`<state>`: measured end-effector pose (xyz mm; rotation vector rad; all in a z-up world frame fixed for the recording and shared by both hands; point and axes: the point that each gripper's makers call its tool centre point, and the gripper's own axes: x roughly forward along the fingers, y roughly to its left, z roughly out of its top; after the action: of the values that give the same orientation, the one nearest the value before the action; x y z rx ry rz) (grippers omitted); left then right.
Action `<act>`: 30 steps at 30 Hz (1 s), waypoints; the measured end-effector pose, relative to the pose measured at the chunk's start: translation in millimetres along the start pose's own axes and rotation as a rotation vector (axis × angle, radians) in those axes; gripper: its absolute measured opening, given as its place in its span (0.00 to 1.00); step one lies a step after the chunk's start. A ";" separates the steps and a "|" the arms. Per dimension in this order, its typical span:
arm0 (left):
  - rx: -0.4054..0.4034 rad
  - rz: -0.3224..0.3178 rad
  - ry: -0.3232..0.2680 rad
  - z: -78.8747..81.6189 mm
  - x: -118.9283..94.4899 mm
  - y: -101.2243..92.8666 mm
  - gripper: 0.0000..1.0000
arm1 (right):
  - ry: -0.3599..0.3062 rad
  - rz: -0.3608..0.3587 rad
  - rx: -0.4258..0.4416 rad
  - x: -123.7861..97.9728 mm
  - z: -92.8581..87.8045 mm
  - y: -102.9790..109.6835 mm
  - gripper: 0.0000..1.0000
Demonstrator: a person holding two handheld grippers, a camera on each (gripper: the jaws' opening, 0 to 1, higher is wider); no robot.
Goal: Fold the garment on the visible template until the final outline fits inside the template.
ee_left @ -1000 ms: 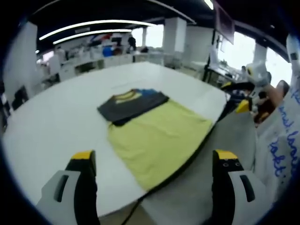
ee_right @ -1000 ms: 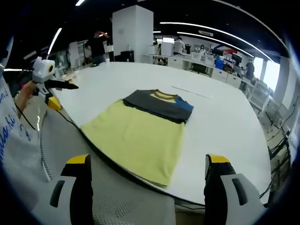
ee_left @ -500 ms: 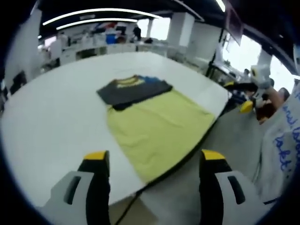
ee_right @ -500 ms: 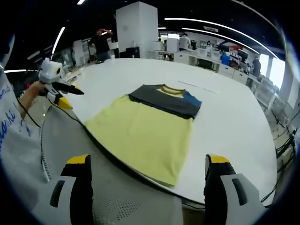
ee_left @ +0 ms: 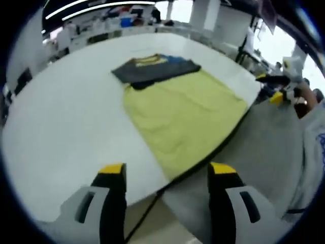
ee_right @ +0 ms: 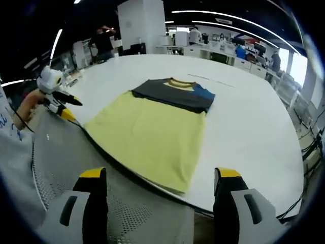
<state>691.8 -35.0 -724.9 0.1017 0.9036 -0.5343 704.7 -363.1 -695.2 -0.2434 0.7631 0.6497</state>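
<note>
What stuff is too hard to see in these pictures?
- Template: both views, no outline visible; the shirt may cover it.
- Shirt's near hem: left gripper view, at the table edge; overhang unclear.
- Collar print: right gripper view, too small.
- Background people: both views, blurred.

No legible text or labels.

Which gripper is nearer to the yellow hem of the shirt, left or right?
About equal; I cannot name one. The left gripper hangs open off the table edge by one hem corner of the shirt; the right gripper hangs open by the other corner.
</note>
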 end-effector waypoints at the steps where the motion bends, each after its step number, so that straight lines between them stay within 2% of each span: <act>1: -0.016 -0.014 -0.013 1.4 2.2 -1.7 0.57 | 0.009 0.001 -0.003 2.0 -1.7 -0.3 0.83; 4: -0.027 -0.027 -0.008 1.6 6.4 -3.7 0.52 | 0.042 -0.017 -0.039 4.5 -4.6 -4.5 0.80; 7: -0.041 -0.032 -0.003 2.3 10.9 -2.6 0.46 | 0.039 -0.001 -0.036 7.7 -2.4 -7.2 0.72; 10: -0.071 -0.045 0.001 2.1 15.6 -1.4 0.41 | 0.045 0.005 -0.024 12.2 -2.5 -10.7 0.70; 13: -0.089 -0.055 0.011 -0.1 18.4 -2.6 0.40 | 0.072 -0.004 0.008 14.8 -8.1 -18.3 0.70; 16: -0.104 -0.066 0.020 -3.8 21.6 -2.3 0.37 | 0.074 -0.013 0.018 16.0 -9.5 -25.8 0.64; 24: -0.130 -0.084 0.045 -11.7 29.4 -0.9 0.32 | 0.133 0.002 0.006 23.8 -17.7 -27.8 0.53; 30: -0.130 -0.083 0.076 -16.6 33.6 -0.6 0.30 | 0.130 0.012 0.042 29.2 -16.5 -29.0 0.45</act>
<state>696.3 -43.9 -761.0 -0.0336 1.0181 -0.5498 729.4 -379.6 -728.2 -0.2442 0.9032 0.6326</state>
